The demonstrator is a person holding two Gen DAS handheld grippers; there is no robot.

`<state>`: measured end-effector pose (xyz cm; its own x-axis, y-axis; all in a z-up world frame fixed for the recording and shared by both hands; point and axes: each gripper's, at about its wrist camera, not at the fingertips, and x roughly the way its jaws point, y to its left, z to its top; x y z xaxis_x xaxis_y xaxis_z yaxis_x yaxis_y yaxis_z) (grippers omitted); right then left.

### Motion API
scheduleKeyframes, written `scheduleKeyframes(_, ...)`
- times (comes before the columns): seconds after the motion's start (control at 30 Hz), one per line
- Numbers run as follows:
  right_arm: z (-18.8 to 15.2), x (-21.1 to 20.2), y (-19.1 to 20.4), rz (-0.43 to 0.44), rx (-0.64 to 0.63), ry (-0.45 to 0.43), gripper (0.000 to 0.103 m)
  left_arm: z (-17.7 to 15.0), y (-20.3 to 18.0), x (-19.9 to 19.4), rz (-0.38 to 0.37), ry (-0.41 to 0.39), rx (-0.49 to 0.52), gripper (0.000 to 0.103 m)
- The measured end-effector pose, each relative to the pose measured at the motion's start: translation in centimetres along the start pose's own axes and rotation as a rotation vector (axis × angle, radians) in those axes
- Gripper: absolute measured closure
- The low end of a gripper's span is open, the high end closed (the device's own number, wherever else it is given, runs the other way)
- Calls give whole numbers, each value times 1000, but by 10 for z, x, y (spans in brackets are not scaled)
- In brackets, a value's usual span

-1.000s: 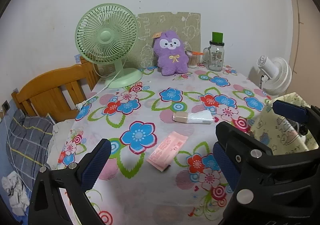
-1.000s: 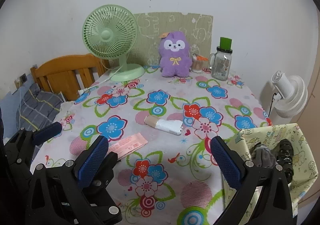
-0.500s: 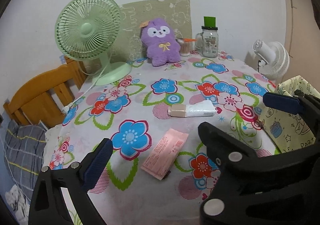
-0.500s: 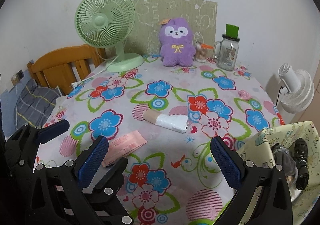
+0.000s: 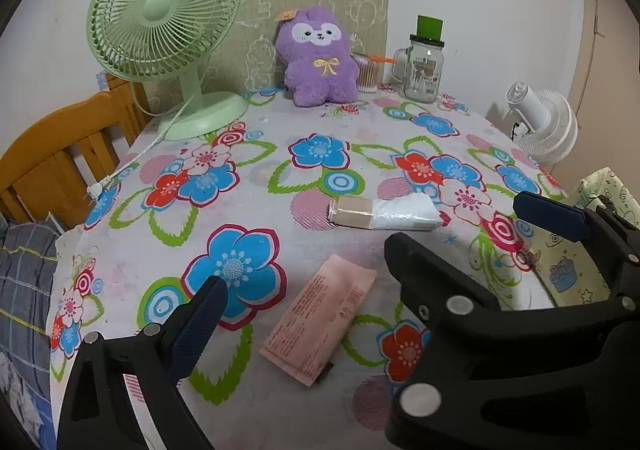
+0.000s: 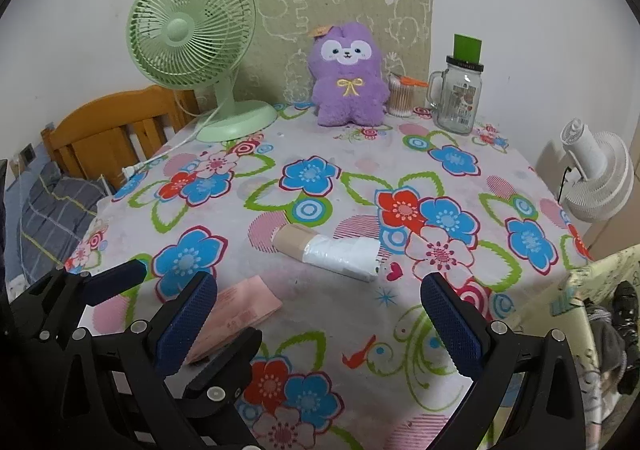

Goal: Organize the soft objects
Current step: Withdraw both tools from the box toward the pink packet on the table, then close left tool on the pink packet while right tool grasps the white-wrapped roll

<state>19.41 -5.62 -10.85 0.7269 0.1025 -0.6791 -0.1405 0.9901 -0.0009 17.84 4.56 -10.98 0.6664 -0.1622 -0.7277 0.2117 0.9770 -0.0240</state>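
Note:
A purple plush toy (image 5: 320,58) (image 6: 347,76) sits upright at the table's far edge against a beige board. A pink flat packet (image 5: 320,320) (image 6: 236,316) lies on the near part of the floral tablecloth (image 5: 280,186). A roll of white bags on a cardboard core (image 5: 386,213) (image 6: 328,250) lies mid-table. My left gripper (image 5: 312,314) is open and empty over the pink packet. My right gripper (image 6: 320,318) is open and empty just short of the roll. A patterned cloth bag (image 6: 600,290) at the right holds dark soft items (image 6: 624,302).
A green desk fan (image 5: 164,22) stands at the back left, its cord on the cloth. A glass jar with a green lid (image 5: 424,62) and a cotton-swab box (image 5: 368,74) stand at the back right. A white fan (image 5: 544,122) and wooden chair (image 5: 60,154) flank the table.
Both grippers have moved forward and lower over the table. The roll and the pink packet appear nearer and larger. Both grippers stay open and empty.

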Motion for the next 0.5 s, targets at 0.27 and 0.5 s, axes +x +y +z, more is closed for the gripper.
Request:
scheduleKeyframes(0.27,2,22,-2,-13,-13,21,0,2,2,19,-9,48,7,17)
scheduleKeyframes(0.5,3,37,-1,-17,-52,36,0,-1,-1,33,-18,96,18,47)
